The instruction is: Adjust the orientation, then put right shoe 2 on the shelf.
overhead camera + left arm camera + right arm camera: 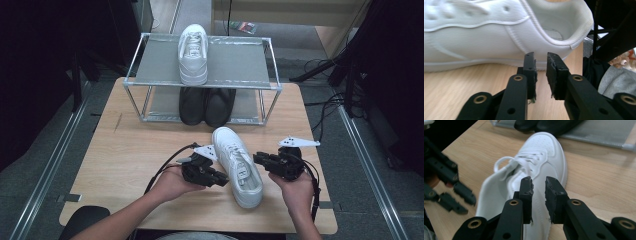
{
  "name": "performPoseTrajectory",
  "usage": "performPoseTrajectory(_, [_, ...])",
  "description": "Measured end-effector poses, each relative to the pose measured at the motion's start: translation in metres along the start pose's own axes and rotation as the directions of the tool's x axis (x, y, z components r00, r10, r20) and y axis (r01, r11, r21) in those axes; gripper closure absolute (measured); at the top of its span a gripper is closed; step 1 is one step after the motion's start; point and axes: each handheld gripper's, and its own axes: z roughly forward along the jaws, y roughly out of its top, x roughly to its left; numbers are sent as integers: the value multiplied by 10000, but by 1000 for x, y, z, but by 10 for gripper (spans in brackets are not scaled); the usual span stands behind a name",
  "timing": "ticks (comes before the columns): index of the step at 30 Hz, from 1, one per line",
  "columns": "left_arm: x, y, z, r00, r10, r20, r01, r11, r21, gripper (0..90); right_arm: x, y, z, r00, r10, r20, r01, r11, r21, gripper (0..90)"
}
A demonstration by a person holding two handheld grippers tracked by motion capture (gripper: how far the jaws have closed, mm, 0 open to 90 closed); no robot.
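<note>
White sneaker (237, 165) lies between the left gripper (222, 180) and right gripper (257, 159), both slightly parted, grasping nothing.

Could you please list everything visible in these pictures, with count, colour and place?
white sneaker on table: 1, white, on the wooden table between the two grippers, toe toward the rack
white sneaker on rack: 1, white, on the rack's top shelf
black shoes: 2, black, side by side on the rack's lower shelf
shoe rack: 1, silver frame with grey shelves, at the table's far edge
table: 1, light wood, under everything
cables: several, black, on the floor to the right
left gripper: 1, black, at the sneaker's left side, jaws slightly apart
right gripper: 1, black, at the sneaker's right side, jaws slightly apart
hands: 2, holding the grippers
</note>
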Motion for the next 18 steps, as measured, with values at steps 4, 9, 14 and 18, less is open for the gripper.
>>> performPoseTrajectory(4, [7, -3, -19, 9994, -194, -288, 185, 9993, -319, 698, 10, -1, 1, 9997, -234, 10, 234, 9997, -69, 710])
performPoseTrajectory(9, [22, -9, -37, 9959, -589, -684, 538, 9958, -740, 619, 15, -3, 3, 9991, -416, 94, 416, 9991, 17, 620])
performPoseTrajectory(14, [36, -15, -47, 9892, -1032, -1042, 949, 9921, -824, 572, 18, -5, 9, 9982, -535, 267, 529, 9984, 200, 584])
performPoseTrajectory(18, [40, -17, -51, 9871, -1045, -1212, 925, 9906, -1007, 547, 21, -9, 14, 9978, -517, 410, 506, 9983, 272, 557])
